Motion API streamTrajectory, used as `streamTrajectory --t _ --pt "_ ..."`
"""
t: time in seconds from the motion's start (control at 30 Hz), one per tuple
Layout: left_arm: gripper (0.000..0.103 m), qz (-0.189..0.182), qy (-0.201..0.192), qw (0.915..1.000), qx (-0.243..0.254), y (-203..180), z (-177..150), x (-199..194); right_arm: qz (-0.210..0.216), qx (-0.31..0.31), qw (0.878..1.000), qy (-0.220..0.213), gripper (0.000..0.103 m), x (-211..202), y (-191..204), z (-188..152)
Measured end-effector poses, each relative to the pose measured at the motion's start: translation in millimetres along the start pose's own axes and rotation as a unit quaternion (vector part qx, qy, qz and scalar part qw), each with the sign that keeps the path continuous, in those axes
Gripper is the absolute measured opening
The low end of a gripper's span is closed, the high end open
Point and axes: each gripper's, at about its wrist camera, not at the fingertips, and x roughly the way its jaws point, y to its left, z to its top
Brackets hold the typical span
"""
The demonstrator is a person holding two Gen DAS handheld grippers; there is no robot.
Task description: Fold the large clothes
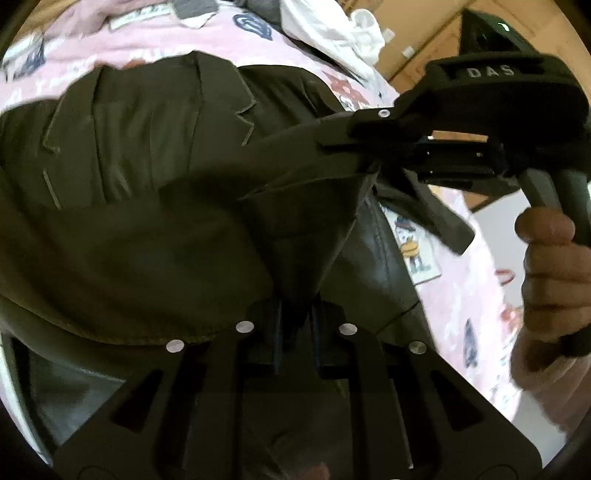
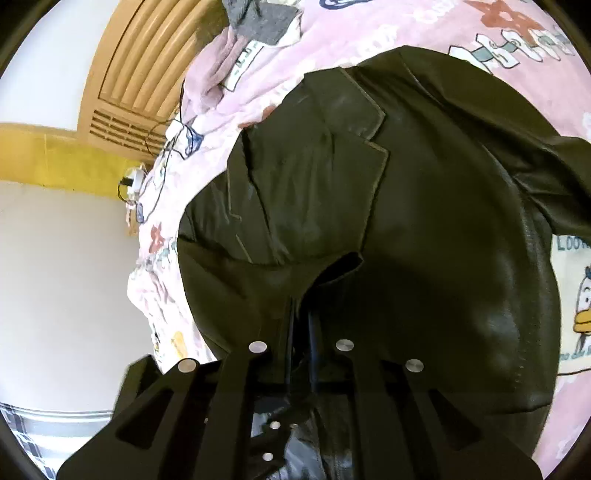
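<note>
I am looking down on a bed covered by a pink cartoon-print sheet (image 2: 369, 44), which fills most of both views. Behind it in the right wrist view stands a tan slatted headboard (image 2: 147, 66) with a yellow band of wall (image 2: 55, 155) beside it and a pale wall below that. In the left wrist view a heap of white cloth (image 1: 332, 29) lies at the far edge of the bed, near wooden furniture.

The dark leather jacket (image 2: 424, 221) lies spread across the sheet, lapels with pale stitched edges facing up, the leather glossy and creased, one sleeve trailing off to the side.

My left gripper (image 1: 295, 317) has its jaws pinched nearly shut on a fold of the jacket, which rises in a tented peak from the fingers. My right gripper (image 2: 301, 332) is likewise nearly closed on a raised edge of the jacket; in the left wrist view I see it from the side, its handle held by a hand (image 1: 550, 280) in a pale sleeve.
</note>
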Motion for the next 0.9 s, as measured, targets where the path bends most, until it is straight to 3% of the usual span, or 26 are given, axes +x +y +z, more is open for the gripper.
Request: streamTrajectory --t 0.13,0.17,0.2,0.23,0.27,0.63,0.73,0.8,0.9 --pt "0.019 -0.064 -0.053 0.995 -0.057 22.2 -10.1 -11.1 0.022 0.03 0.999 -0.014 0.007 -3.2 -10.6 10.1" --pt "0.028 -0.088 -0.07 0.9907 -0.077 30.0 -14.8 -14.6 0.024 0.031 0.999 -0.017 0.007 -5.0 -11.5 11.8" --pt "0.063 -0.091 -0.078 0.9889 -0.089 34.3 -17.3 -16.7 0.019 0.031 0.999 -0.024 0.007 -7.9 -12.5 14.3" --pt "0.08 -0.087 -0.078 0.988 -0.1 39.0 -21.2 -18.3 0.014 0.029 0.999 -0.034 0.007 -11.7 -13.7 17.2" --pt "0.092 -0.107 -0.084 0.9856 -0.1 40.9 -25.4 -21.0 0.018 0.031 0.999 -0.037 0.007 -14.0 -16.1 20.6" --pt "0.092 -0.088 -0.086 0.9885 -0.088 40.9 -13.9 -67.3 -0.035 0.009 0.998 -0.051 0.007 -34.8 -53.2 39.4" --pt "0.092 -0.047 -0.101 0.9913 -0.069 49.2 -7.5 -92.2 -0.077 -0.017 0.995 -0.065 0.007 -51.0 -68.5 37.6" --pt "0.092 0.002 -0.12 0.9906 -0.066 61.9 -2.5 -109.5 -0.114 -0.034 0.991 -0.06 0.007 -55.6 -82.5 30.9" --pt "0.094 0.077 -0.124 0.9862 -0.078 92.7 10.9 -118.1 -0.163 -0.074 0.984 -0.014 0.008 -38.9 -101.5 8.6"
